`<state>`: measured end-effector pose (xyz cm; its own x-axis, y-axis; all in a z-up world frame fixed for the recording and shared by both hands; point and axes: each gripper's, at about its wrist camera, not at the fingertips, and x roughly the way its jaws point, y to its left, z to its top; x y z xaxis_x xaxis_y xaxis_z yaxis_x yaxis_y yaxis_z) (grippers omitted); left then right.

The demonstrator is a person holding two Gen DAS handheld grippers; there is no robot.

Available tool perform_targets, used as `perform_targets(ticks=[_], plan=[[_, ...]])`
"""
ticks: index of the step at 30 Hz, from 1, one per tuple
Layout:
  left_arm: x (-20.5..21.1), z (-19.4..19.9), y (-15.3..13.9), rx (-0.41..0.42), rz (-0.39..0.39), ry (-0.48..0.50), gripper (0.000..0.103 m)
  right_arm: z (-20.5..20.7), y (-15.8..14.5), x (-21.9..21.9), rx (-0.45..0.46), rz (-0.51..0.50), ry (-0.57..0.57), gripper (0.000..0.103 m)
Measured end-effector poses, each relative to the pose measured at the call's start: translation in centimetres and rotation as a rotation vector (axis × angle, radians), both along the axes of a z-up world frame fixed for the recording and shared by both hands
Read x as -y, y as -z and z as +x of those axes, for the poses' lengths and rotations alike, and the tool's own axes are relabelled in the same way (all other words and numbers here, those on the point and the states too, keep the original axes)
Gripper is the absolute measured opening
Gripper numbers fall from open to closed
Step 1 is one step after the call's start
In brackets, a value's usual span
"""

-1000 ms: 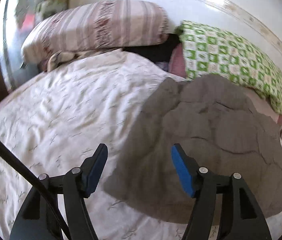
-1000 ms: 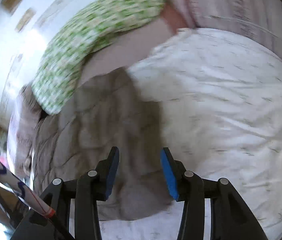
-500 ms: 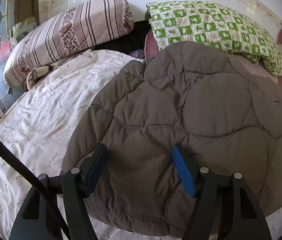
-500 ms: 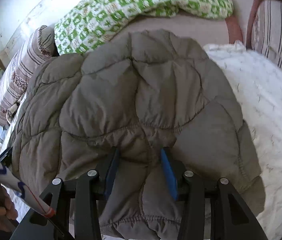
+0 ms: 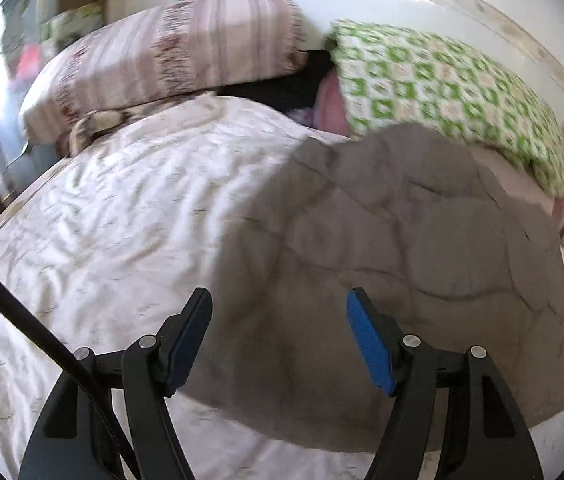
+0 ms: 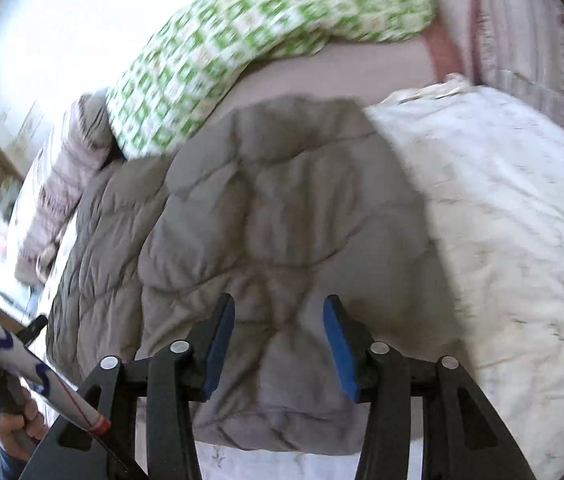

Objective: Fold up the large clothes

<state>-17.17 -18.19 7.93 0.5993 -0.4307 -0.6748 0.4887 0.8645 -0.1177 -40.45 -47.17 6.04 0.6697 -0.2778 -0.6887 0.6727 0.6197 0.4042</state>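
The jacket (image 5: 393, 264) lies bunched on the bed (image 5: 114, 216), ahead of both empty, wide-spread jaws. The left gripper (image 5: 278, 336) straddles its edge; the right gripper (image 6: 280, 344) hovers over its middle (views blurred). Pinching padding mid-panel risks dragging the bundle crooked.

A grey-brown quilted puffer jacket (image 5: 401, 248) (image 6: 282, 216) lies just ahead of both tongs' blue-padded black fingers (image 5: 369, 344) (image 6: 339, 346). Under it spreads a white bedspread with a sparse grey sprig print (image 5: 114, 216) (image 6: 501, 208). Beyond the jacket sits a green-and-white checked pillow (image 5: 441, 92) (image 6: 266, 28). Far ahead to the left of the left tongs rests a pink pillow with maroon stripes (image 5: 170, 60).
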Motion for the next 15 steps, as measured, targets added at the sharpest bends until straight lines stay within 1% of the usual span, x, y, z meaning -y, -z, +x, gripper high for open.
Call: perform_targets(ticks=[3,5,7,8,10,13,15], plan=[[-2.1,1.8,0.6,-0.053,-0.007,-0.060,0.069,-1.9,-0.4,1.1,0.003,0.017,0.054,0.053],[-3.2,3.0,1.2,-0.111,-0.023,-0.077,0.069,-2.8,-0.6,1.5,-0.009,0.021,0.094,0.053],[-4.0,4.0,2.2,-0.189,-0.043,-0.071,0.069,-3.6,-0.3,1.9,-0.024,0.031,0.137,0.060],[-4.2,4.2,2.7,-0.212,-0.050,-0.069,0.072,-4.1,0.1,2.1,-0.026,0.050,0.157,0.066],[-4.7,4.7,3.5,-0.262,-0.073,-0.076,0.076,-4.5,0.7,2.4,-0.047,0.075,0.169,0.067],[-5.0,5.3,4.3,-0.320,-0.107,-0.073,0.080,-5.4,1.8,3.0,-0.087,0.113,0.198,0.067],[-5.1,5.4,4.9,-0.351,-0.126,-0.082,0.081,-6.3,2.6,3.5,-0.057,0.182,0.216,0.069]])
